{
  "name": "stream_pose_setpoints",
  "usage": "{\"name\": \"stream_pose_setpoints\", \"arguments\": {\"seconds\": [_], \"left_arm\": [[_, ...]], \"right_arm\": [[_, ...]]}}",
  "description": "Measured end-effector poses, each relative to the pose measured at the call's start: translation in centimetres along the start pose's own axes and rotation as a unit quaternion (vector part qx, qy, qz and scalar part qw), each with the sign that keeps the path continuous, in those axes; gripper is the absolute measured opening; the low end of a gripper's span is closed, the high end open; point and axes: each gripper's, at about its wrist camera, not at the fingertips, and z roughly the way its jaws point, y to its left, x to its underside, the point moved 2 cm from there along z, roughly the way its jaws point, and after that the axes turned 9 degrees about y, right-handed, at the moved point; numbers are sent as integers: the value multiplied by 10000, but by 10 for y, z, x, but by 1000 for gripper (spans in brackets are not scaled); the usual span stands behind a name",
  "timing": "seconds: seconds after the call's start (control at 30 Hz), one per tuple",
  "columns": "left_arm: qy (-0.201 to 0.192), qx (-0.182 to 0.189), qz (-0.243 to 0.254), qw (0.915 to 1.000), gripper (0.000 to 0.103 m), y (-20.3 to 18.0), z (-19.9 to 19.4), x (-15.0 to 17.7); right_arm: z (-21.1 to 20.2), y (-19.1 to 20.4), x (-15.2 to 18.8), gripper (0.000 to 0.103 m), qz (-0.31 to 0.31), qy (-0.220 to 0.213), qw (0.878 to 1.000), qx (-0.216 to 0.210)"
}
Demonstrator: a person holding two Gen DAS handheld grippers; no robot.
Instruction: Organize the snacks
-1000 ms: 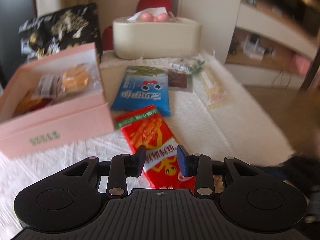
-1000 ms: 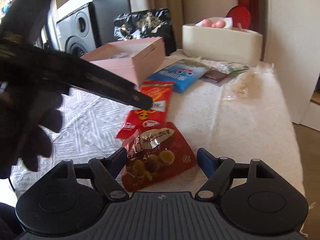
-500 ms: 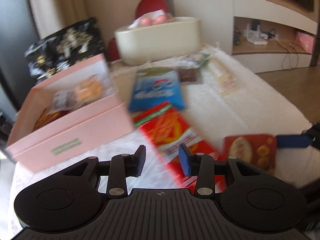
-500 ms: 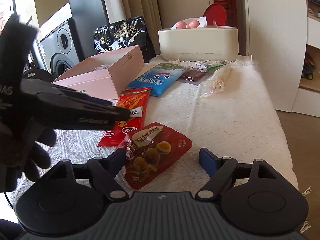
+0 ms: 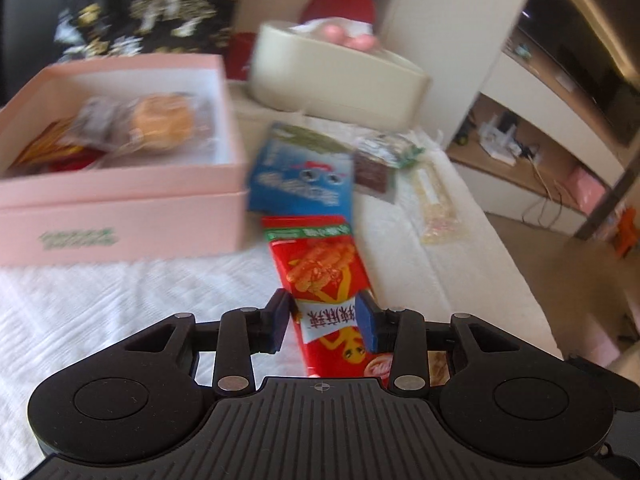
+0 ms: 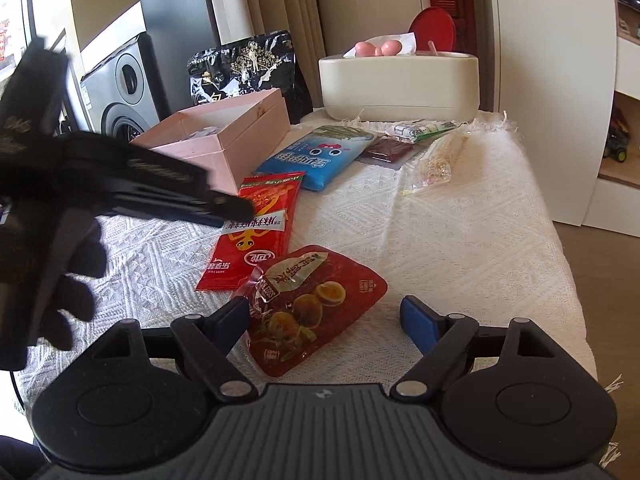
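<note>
Long red packet (image 5: 320,276) lies just beside pink box (image 5: 120,216), straddled by left gripper (image 5: 324,318), fingers spread, not yet pinching. Right gripper (image 6: 324,320) spread, just opening, over round-snack pouch (image 6: 316,308). Slippery film could be missed if fingers close high.

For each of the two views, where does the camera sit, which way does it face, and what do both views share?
Left wrist: on the left hand-held gripper, facing down over the long red snack packet toward the pink box; its own fingers show.
Right wrist: on the right hand-held gripper, facing down the table over the red pouch; the left hand-held gripper and a gloved hand show too.
Shared: long red snack packet, pink box, blue packet.
</note>
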Motion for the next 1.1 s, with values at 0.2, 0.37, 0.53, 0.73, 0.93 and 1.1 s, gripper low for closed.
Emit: {"name": "stream_pose_setpoints", "arguments": {"seconds": [0.2,0.37,0.53,0.73,0.93,1.1], "left_arm": [[-145,-414,905,9949,44,-35,23,-4],[-486,-308,1192,9912,47,-41,29,4],[-639,-139,1175,9909,49,-35,30,7],[-630,93,973,9932,51,-27,32,4],[-616,133,1029,9927,52,-28,34,4],[-610,114,1056,9925,52,-29,35,4]], "right_arm": [[0,-1,0,86,15,-1,10000,-56],[0,-2,0,86,84,-25,10000,-17],[2,-1,-2,86,184,-47,9998,73],[5,-1,-4,88,147,-15,9999,58],[5,-2,-4,91,172,-15,9998,-30],[6,0,-4,93,121,15,9999,-10]]}}
